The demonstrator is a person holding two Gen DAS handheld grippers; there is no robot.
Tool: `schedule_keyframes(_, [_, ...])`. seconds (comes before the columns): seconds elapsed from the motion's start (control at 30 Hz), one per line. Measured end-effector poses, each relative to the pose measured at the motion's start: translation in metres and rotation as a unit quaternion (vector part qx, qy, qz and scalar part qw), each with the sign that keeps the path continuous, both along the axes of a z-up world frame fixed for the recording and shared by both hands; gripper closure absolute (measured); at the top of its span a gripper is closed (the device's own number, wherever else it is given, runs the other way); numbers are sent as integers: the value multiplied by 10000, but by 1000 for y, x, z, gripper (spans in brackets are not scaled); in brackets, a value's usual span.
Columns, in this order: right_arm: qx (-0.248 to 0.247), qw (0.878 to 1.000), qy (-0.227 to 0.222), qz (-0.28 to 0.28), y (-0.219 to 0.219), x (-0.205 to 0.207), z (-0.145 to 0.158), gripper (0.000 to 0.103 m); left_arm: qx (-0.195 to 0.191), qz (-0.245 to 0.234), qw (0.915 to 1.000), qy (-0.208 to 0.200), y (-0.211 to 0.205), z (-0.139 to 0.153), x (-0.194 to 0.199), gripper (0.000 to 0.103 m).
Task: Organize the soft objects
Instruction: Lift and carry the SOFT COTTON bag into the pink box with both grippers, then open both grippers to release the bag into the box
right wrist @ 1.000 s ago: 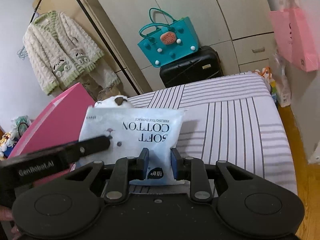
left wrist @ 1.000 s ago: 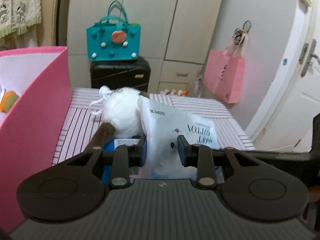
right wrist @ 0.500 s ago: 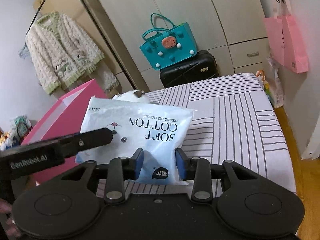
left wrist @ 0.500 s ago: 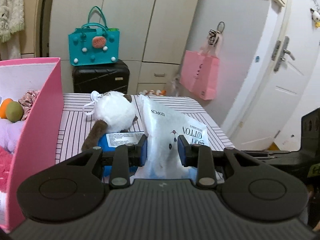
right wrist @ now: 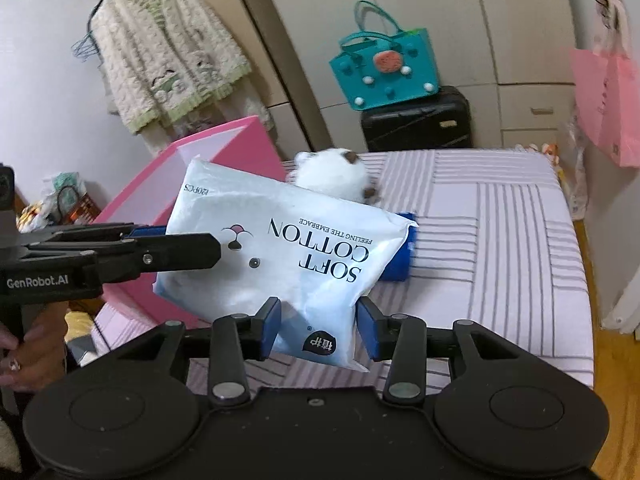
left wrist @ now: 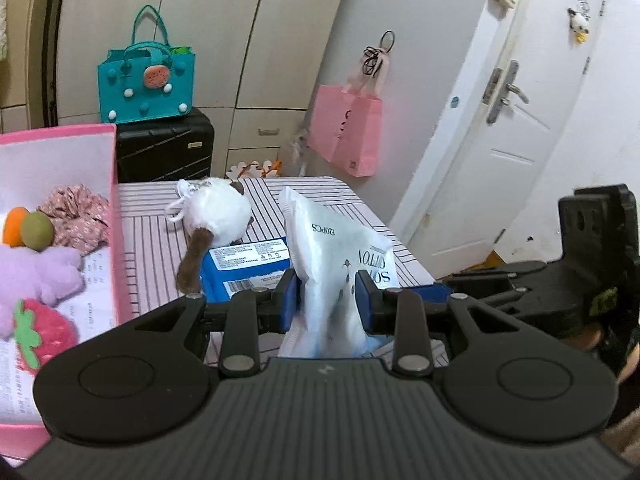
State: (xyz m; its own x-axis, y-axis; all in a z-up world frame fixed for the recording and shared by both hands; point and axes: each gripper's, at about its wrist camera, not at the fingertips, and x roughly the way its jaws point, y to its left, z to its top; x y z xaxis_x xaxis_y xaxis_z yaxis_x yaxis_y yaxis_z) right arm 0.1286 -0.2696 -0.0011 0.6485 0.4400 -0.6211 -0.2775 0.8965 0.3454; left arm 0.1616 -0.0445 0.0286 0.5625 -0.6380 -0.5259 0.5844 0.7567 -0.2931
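Note:
A white "SOFT COTTON" tissue pack (left wrist: pixel 336 248) hangs above the striped bed (left wrist: pixel 152 240), with my left gripper (left wrist: pixel 326 296) shut on one end. In the right wrist view the pack (right wrist: pixel 280 248) tilts in front of the pink box (right wrist: pixel 248 148). My right gripper (right wrist: pixel 320 320) has its jaws opening; the pack's lower corner sits between them, and the pads stand off it. The left gripper's fingers (right wrist: pixel 176 256) reach in from the left. A white plush (left wrist: pixel 218 212) and a blue packet (left wrist: pixel 248 264) lie on the bed beyond.
The pink box's wall (left wrist: pixel 116 220) rises at left; inside are a purple plush (left wrist: pixel 40 272), a strawberry plush (left wrist: pixel 44 332) and floral cloth (left wrist: pixel 76 216). A teal bag (left wrist: pixel 146 84) sits on a black suitcase (left wrist: pixel 164 148). A pink paper bag (left wrist: pixel 346 128) hangs by the door.
Both grippers have risen with the pack, which now hangs higher beside the pink box. The right gripper's jaws have spread apart off the pack. The left gripper's grip is unchanged.

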Motion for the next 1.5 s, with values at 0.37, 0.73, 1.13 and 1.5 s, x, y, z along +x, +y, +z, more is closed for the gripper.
schedule_keyframes(0.37, [-662,9912,-708,897,60,-1,63,55,139,306,9991,-261,65,44,-17,73])
schedule_keyframes(0.73, [-1065,9716,-1250,1702,146,18,98,52,-57,1169,9923,-415,149,61,-23,73])
schedule_keyframes(1.13, [-1165,9643,-1114,2103,199,66,78,66,661,1383,9864,592,193,44,37,69])
schedule_keyframes(1.5, [-943,9708,-405,2167,205,94,60,78,1610,1013,9705,1483,187,25,78,69])
